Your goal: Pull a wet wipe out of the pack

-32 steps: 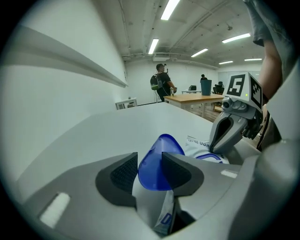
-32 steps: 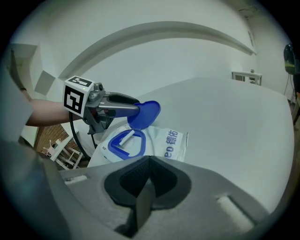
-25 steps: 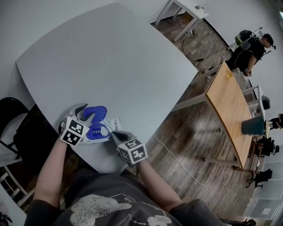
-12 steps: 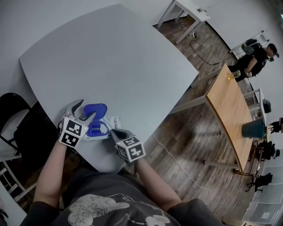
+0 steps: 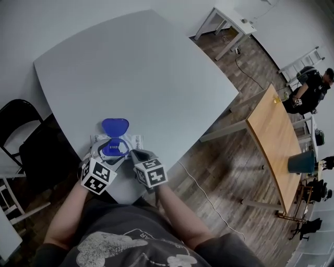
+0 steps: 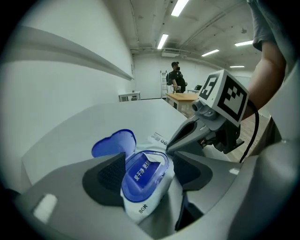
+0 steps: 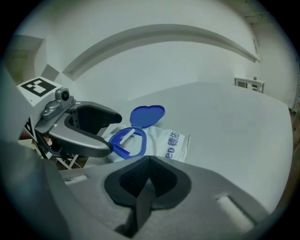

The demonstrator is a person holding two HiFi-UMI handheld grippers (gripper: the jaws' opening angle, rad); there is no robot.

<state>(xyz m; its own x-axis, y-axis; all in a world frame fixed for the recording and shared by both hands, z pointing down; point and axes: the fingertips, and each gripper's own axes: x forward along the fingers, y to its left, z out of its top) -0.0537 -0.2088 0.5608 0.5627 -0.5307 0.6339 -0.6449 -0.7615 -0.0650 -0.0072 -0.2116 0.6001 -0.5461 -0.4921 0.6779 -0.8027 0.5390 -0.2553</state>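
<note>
Worktop [image 5: 156, 68] pale grey, matt, rounded corners, filling most of the head view; bare apart from the wet wipe pack [image 5: 133, 142], which lies close to the near edge in front of the person. Pack white with blue print, its blue lid [image 5: 115, 126] flipped open and standing up on the far side, blue ring round the opening. White strip of wipe [image 7: 120, 137] shows inside the ring in the right gripper view. Left tool [image 6: 150, 157] has its jaws set either side of the pack's near end, pads pressed against it, the end bunched up between them. Right tool [image 7: 147, 161] has its jaws closed together, nothing between them; in the left gripper view its tip sits just beside the ring's right edge, whether touching cannot be told. Room: dark wood-plank floor to the right of the worktop, a thin cable [image 5: 209, 195] trailing across it. Black chair [image 5: 18, 122] at the left, close to the worktop's edge. Wooden-topped table [image 5: 271, 141] well apart on the right, a dark teal bin [image 5: 301, 161] past it, a person in dark clothing [image 5: 308, 88] standing near its far end. White table [image 5: 232, 15] at the top of the head view. Walls white, strip lights on the ceiling [image 6: 164, 40] in the left gripper view.
</note>
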